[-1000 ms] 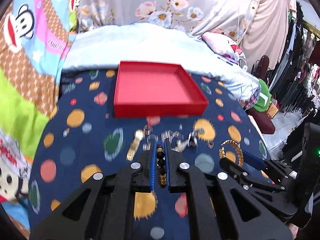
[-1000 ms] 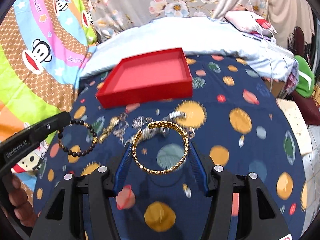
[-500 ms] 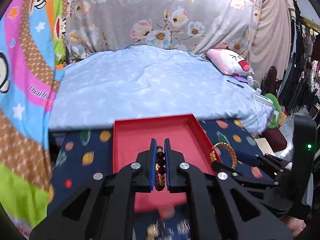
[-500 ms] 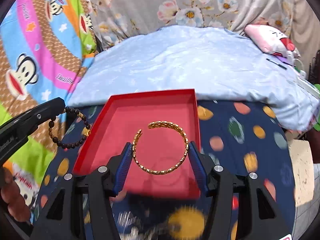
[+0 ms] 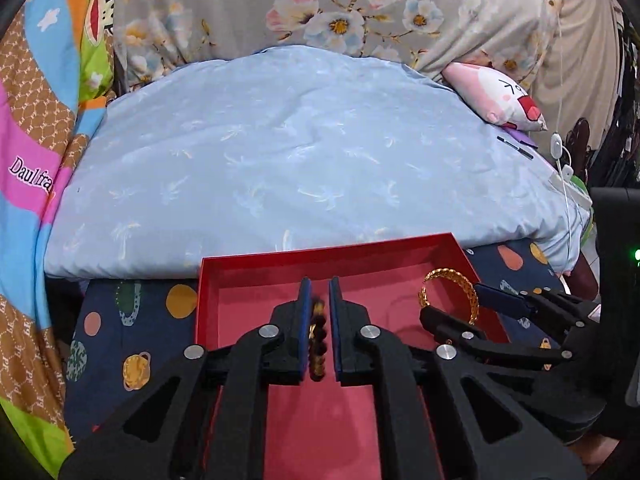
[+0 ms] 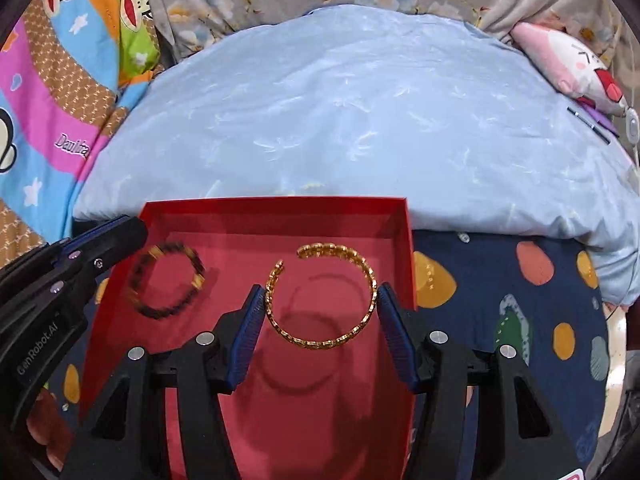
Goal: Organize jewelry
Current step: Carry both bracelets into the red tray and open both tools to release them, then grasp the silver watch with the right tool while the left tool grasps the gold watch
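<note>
Since one second ago both grippers have travelled from the spotted cloth, where the loose jewelry lay, to a position over the red tray; half a second ago they were arriving at its near edge, and now they sit well inside it.

Left gripper: jaws nearly closed, with a narrow gap, pinching the bead bracelet. In the right wrist view the bracelet hangs from the tips above the tray's left half and is motion-blurred, so whether it touches the floor cannot be told.

Right gripper: jaws held wide, pressed against opposite sides of the gold bangle. The bangle's open gap faces away, toward the upper left. A ring shadow on the tray floor below it suggests it is held clear of the floor, not resting.

Progress, as a judgement: two pieces carried to the tray, neither released. Release of both remains, then any pieces left on the cloth.

Not visible or unclear:
- The loose pieces on the cloth are out of both current views; the count remaining cannot be given.
- The tray's near edge is covered by gripper bodies in both views.
- In the left wrist view only a sliver of the beads shows between the pads.
</note>
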`<state>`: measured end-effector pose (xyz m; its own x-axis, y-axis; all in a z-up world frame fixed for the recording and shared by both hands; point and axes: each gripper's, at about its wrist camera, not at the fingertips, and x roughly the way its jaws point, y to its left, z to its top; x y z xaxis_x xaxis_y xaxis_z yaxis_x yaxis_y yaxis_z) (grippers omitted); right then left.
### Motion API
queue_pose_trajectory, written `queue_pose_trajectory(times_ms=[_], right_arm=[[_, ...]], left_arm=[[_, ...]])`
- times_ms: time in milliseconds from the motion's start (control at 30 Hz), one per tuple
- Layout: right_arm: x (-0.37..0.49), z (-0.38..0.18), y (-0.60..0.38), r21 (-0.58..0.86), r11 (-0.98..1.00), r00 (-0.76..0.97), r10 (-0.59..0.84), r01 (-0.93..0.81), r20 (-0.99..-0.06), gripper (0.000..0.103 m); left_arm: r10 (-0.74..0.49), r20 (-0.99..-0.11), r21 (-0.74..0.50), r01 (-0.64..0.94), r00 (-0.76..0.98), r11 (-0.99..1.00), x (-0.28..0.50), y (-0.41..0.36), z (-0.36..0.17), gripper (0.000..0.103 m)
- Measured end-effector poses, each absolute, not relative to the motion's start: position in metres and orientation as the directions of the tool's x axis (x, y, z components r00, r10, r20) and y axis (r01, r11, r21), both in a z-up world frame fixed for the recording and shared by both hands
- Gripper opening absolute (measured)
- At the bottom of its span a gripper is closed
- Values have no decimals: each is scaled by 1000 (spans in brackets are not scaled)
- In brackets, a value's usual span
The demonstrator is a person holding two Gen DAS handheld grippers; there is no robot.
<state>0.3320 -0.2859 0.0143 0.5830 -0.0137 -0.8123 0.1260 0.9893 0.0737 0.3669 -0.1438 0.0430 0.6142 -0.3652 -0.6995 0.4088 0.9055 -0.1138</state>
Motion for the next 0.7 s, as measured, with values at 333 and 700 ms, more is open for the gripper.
queue_pose_trajectory(times_ms=[333, 700], right_arm=[[232, 58, -285, 77, 984, 698, -59, 161, -713, 74], [58, 10, -262, 161, 961, 613, -11, 224, -790, 75]], left_arm=[[-270, -634, -39, 318, 725, 947, 306, -91, 76, 60], [-218, -694, -17, 287, 686, 958, 171, -35, 40, 70]])
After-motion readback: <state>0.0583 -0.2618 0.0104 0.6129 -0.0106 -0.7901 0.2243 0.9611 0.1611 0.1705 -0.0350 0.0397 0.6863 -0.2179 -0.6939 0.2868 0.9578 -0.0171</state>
